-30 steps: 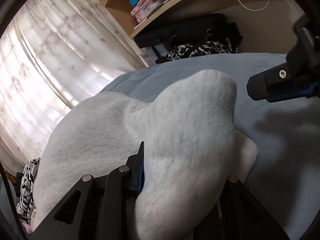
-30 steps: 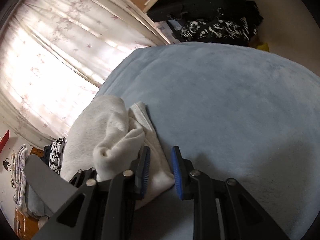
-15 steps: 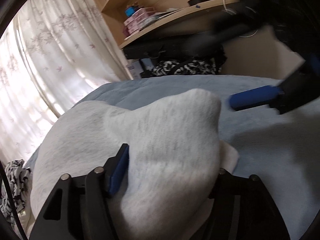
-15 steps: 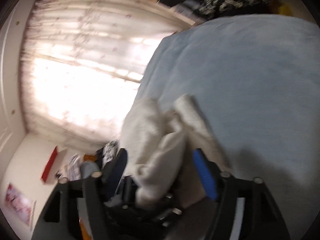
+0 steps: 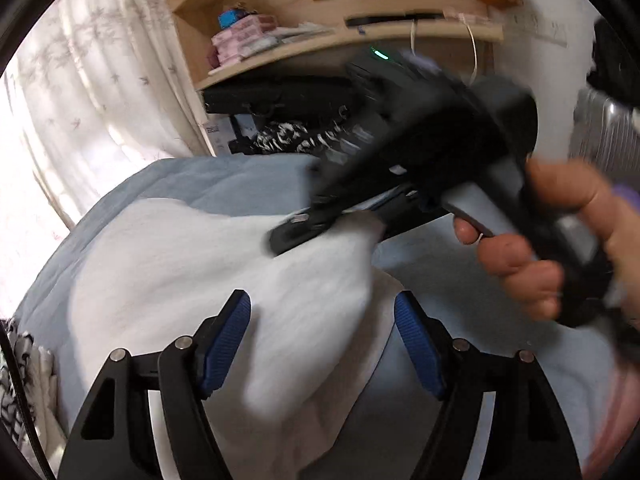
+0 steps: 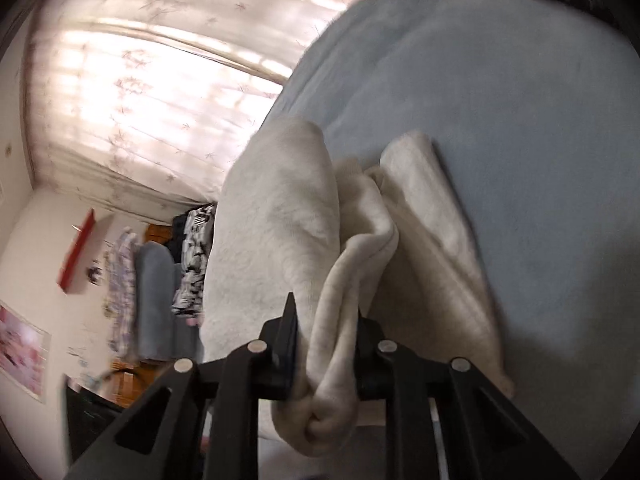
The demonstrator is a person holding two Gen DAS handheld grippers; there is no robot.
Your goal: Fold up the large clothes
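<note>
Pale blue fleece covers the bed, with sheer patterned curtains behind it and a wooden shelf crowded with small boxes off to one side. On the blanket lies the thick cream-white knitted garment, bunched and partly doubled over itself. The left hand-held gripper has its blue pads spread and opening wider; a lobe of the cloth sits between them, but the pads do not press on it. The right hand-held gripper is closing and already pinches a rolled fold of the same garment, its handle in the person's hand.

The knit looks soft, bulky and fairly heavy, so it should sag and slump rather than hold a crease, and a thin pinch could slip out. Taking hold at a hem or a doubled edge, well into the cloth, seems the safer choice.
</note>
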